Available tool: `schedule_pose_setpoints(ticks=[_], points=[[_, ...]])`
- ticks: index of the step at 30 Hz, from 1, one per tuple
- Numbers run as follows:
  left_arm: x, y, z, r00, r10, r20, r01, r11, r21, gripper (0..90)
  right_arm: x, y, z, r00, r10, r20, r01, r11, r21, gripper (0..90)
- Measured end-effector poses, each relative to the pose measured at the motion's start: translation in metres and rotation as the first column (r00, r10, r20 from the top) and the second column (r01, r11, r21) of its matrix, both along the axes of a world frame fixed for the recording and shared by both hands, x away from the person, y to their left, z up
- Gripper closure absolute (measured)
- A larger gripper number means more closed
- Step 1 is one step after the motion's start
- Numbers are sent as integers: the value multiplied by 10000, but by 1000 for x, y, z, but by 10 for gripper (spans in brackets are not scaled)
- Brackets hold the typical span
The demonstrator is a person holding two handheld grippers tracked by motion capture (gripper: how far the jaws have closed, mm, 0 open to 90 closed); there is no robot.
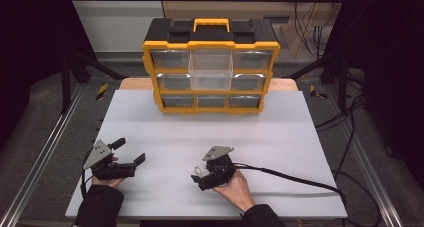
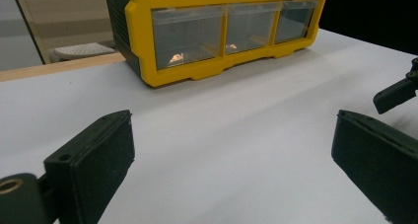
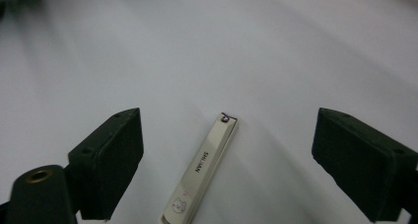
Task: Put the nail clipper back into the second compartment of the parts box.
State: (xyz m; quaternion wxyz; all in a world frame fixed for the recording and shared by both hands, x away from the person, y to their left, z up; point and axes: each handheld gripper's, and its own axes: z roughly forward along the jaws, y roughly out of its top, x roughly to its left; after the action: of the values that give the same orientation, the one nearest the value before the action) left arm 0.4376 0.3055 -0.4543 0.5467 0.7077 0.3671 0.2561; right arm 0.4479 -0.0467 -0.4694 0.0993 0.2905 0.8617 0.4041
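Lower left of the high view: left gripper [image 1: 131,151] idle, jaws spread, nothing between. Lower centre: right gripper [image 1: 197,175] over the clipper [image 3: 202,168], jaws apart on both sides, not touching. Risk: the thin, flat clipper skids or tips if 1 pad lands first. Organizer [image 1: 210,62] with 1 drawer pulled out, upper centre.

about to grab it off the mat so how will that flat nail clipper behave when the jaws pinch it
The nail clipper looks stiff and probably light. It lies flat and low on the white mat, so the right gripper, jaws open either side, may slide it rather than lift it. Its glossy face probably slips. Rolling seems unlikely.
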Motion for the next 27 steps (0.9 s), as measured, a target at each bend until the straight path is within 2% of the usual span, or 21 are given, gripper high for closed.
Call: schedule_pose_setpoints(ticks=[8, 9, 17, 22, 27], points=[[0, 0, 0, 10000, 9, 1, -9, 10000, 4, 26, 3, 2, -8, 9994, 138, -309, -148, 9994, -312, 292], [0, 0, 0, 10000, 8, 0, -8, 10000, 5, 26, 3, 2, -8, 9991, 143, -398, -158, 9992, -375, 332], [0, 0, 0, 10000, 0, -21, 0, 10000, 3, 27, 2, 3, -9, 9979, 306, -575, -333, 9984, -467, 457], [0, 0, 0, 10000, -1, -34, 1, 10000, 8, 27, 1, 5, -10, 9980, 388, -502, -420, 9970, -645, 515], [0, 0, 0, 10000, 11, -23, -11, 10000, -13, 28, -1, 9, -11, 9980, 587, -225, -605, 9937, -945, 579]])
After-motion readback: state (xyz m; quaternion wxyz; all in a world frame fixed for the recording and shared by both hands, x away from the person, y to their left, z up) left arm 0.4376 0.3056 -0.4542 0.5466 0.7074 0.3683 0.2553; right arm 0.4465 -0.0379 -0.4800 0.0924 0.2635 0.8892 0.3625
